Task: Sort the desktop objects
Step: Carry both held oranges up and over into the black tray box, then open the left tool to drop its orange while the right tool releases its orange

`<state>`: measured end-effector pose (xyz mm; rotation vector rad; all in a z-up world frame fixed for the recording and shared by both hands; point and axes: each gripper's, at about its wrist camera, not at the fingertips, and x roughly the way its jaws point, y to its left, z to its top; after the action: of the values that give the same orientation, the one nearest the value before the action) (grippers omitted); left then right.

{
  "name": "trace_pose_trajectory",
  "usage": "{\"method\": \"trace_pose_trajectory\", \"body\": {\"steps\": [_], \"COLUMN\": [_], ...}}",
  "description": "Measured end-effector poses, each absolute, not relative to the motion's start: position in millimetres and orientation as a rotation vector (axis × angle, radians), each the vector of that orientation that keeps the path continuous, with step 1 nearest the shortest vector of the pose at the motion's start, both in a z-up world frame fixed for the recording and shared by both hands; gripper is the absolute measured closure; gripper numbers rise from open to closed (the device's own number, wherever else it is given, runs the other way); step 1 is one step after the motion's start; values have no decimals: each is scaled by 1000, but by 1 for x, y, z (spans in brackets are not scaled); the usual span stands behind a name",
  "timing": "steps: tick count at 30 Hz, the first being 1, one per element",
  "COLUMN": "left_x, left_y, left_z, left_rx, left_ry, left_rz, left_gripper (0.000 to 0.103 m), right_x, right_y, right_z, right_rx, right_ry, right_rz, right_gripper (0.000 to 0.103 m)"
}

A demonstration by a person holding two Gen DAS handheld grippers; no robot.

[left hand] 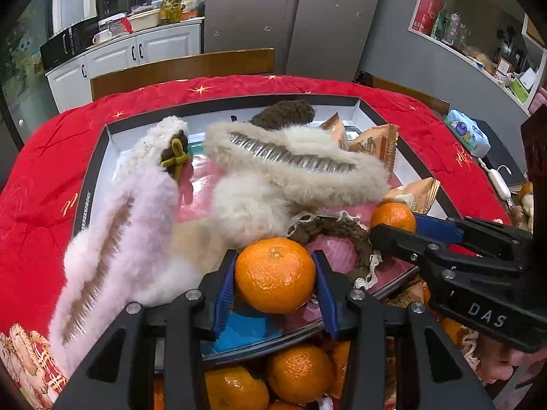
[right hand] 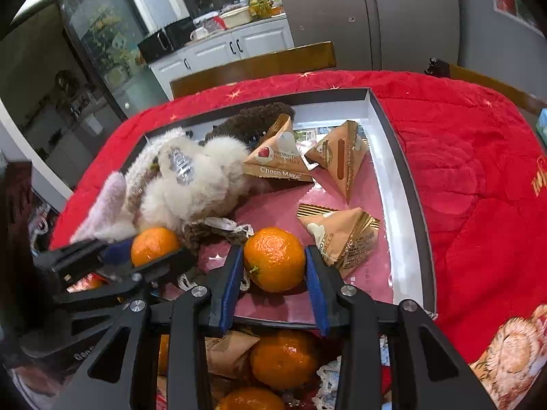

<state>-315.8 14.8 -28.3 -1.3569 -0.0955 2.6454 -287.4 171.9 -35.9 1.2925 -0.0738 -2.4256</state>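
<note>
Both are gripping fruit: left gripper [left hand: 275, 275] is clamping one mandarin [left hand: 275, 275], right gripper [right hand: 275, 259] is clamping another mandarin [right hand: 275, 259], both hovering over the tray [right hand: 403, 184].

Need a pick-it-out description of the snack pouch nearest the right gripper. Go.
Start at the shallow black-rimmed box on the red tablecloth; its right part holds three tan pyramid snack pouches. The target pouch is the nearest one, just right of the orange clamped in the right gripper. It lies alone, while the other two touch.

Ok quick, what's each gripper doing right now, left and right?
Left gripper: shut on a tangerine.
Right gripper: shut on another tangerine.
</note>
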Motion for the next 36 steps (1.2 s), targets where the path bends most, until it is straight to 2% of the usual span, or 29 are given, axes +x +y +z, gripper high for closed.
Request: {"method": "trace_pose_trajectory", "body": {"steps": [9,16,18,21,23,25,27,30,36], "left_x": [-312,-308,-306,-303,-301,-299,-296,-294,-292], "left_y": [16,12,11,11,10,9,10,13,9], "left_z": [-29,-29,-29,-27,-22,-18,-15,-11,-5], "left_rx": [-1357,-1345,-1349,-1338,-1318,-1283,-1266,-1257,-1243], "left_ry": [-104,-157,-159,-121,-119,-167,-176,-118,-140], "left_rz": [2653,2663,2670,2699,2716,2689,2686,2722,2726], "left_gripper": [59,59,57,39,17,0,0,0,0], "right_x": [-284,-282,-280,-278,-276,-275,-272,-266,-262], "right_y": [165,166,167,171,175,180,182,183,184], "right_z": [-39,-40,-38,-33,-27,-19,-11,-1,8], "right_rx": [1279,1234,1212,1183,1158,1123,1089,1030,1007], "right_ry": [38,33,11,-33,-55,-83,-89,-76,-57], "right_rz": [-2464,-2479,-2468,-2459,-2471,-2477,-2468,-2490,-2515], "right_gripper": [66,65,57,44,41,35,17,0,0]}}
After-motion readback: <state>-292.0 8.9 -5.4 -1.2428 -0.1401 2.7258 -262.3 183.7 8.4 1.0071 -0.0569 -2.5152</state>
